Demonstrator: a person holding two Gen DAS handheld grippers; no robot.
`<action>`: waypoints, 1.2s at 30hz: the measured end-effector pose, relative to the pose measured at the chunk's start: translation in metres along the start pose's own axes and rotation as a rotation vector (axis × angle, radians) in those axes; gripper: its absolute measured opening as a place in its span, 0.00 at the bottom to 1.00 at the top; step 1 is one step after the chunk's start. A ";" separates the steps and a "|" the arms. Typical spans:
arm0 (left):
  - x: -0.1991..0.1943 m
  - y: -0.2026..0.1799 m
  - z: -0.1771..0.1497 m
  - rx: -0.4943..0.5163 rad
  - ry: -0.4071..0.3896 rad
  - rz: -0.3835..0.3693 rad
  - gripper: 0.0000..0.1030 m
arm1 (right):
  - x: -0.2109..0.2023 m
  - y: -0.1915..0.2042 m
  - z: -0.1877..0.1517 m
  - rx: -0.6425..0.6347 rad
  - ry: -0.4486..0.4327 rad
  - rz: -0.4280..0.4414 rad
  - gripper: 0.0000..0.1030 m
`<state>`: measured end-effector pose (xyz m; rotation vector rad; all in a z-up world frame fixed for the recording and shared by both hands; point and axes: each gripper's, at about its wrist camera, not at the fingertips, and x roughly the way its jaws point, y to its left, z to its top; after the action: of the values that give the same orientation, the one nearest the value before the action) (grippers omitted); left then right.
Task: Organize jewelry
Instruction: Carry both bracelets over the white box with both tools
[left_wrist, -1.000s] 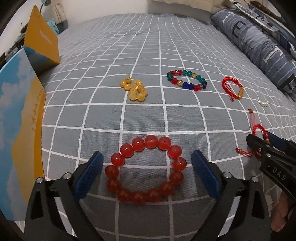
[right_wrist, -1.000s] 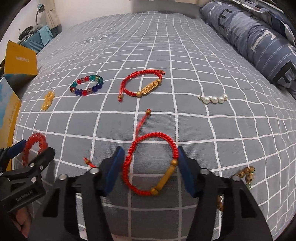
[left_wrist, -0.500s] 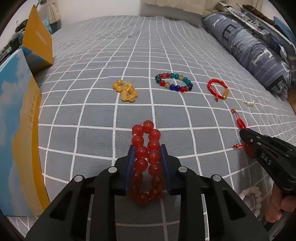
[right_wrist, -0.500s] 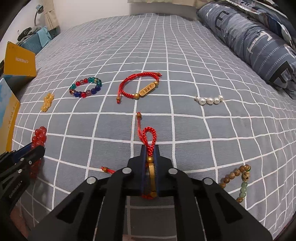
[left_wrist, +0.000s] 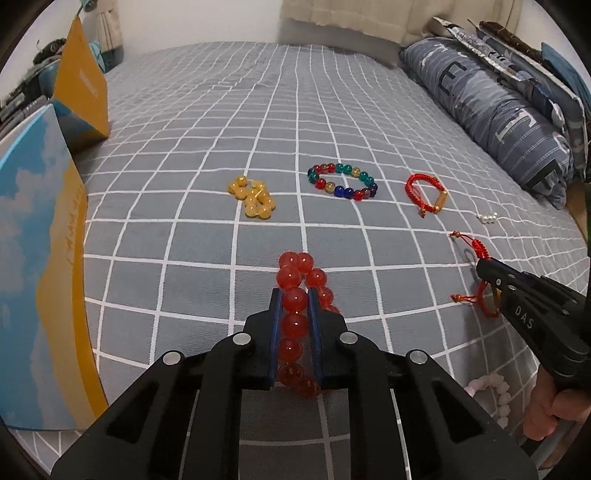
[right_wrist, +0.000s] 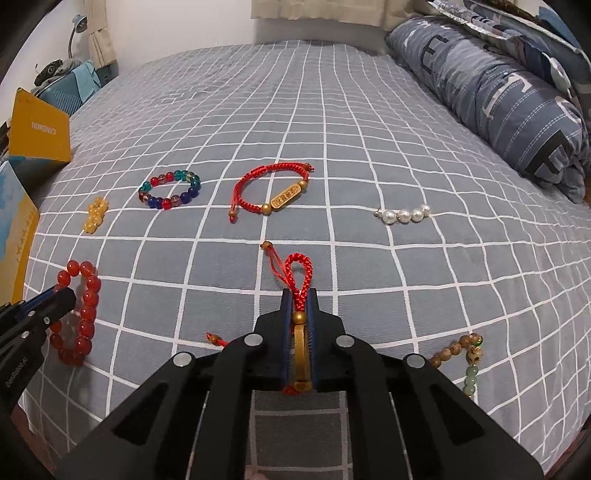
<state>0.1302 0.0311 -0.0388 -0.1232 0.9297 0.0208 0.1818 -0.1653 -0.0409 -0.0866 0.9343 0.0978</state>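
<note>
Both tongs have closed since a second ago: the left tongs now pinch the red bead bracelet flat, and the right tongs clamp the red cord bracelet at its gold bar. Each bracelet sits at the near edge of the bed, seemingly ready to lift. Whether either has left the sheet is unclear. A pink bracelet is partly cut off behind the right tongs.
</note>
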 end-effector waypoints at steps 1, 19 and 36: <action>-0.002 -0.001 0.000 0.001 -0.004 -0.002 0.13 | -0.002 0.000 0.000 0.000 -0.002 0.000 0.07; -0.055 -0.012 0.002 0.023 -0.097 -0.024 0.13 | -0.045 0.005 0.002 -0.002 -0.075 0.005 0.07; -0.126 0.008 0.001 0.015 -0.203 0.033 0.13 | -0.113 0.037 0.006 -0.022 -0.156 0.021 0.07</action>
<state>0.0552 0.0441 0.0620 -0.0895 0.7286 0.0562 0.1150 -0.1327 0.0527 -0.0880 0.7783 0.1327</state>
